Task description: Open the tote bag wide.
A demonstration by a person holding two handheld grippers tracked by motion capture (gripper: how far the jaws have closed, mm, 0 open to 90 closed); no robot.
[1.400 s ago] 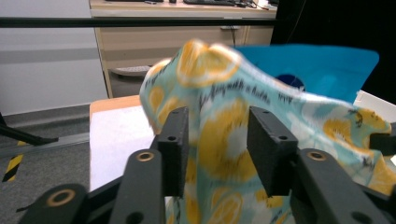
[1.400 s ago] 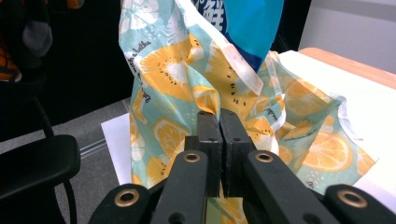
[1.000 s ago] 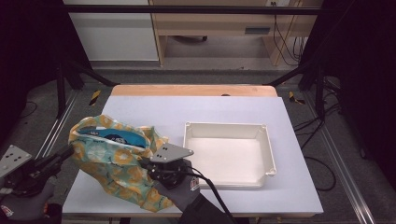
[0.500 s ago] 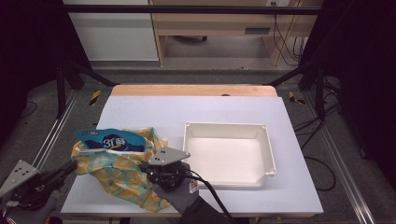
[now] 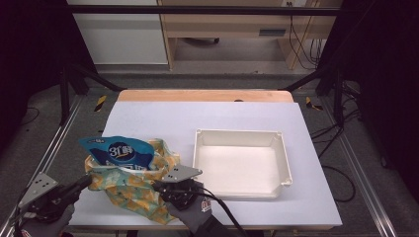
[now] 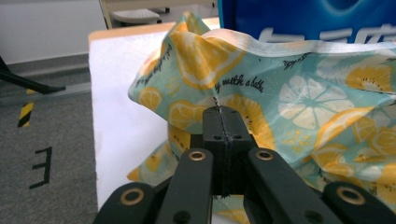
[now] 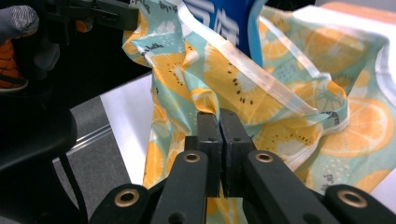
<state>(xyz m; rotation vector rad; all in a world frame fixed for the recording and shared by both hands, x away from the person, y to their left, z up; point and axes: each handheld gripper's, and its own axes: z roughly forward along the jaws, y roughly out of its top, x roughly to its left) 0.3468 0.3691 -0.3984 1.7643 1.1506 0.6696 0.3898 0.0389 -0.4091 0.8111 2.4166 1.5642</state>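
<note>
A cloth bag (image 5: pixel 131 185) lies on the table's (image 5: pixel 207 118) front left with a pouch (image 5: pixel 121 152) standing in its mouth, a tray (image 5: pixel 239 163) just to its right, the grippers at its near edge.

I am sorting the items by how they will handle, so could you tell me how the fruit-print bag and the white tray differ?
The fruit-print bag is soft, crumpled cloth, teal with yellow citrus slices; the white tray is rigid, plain and straight-walled. The bag holds a blue packet sticking out of its mouth; the tray holds nothing. The left gripper and right gripper are shut on the bag; the tray is untouched. Both rest on the table.
</note>
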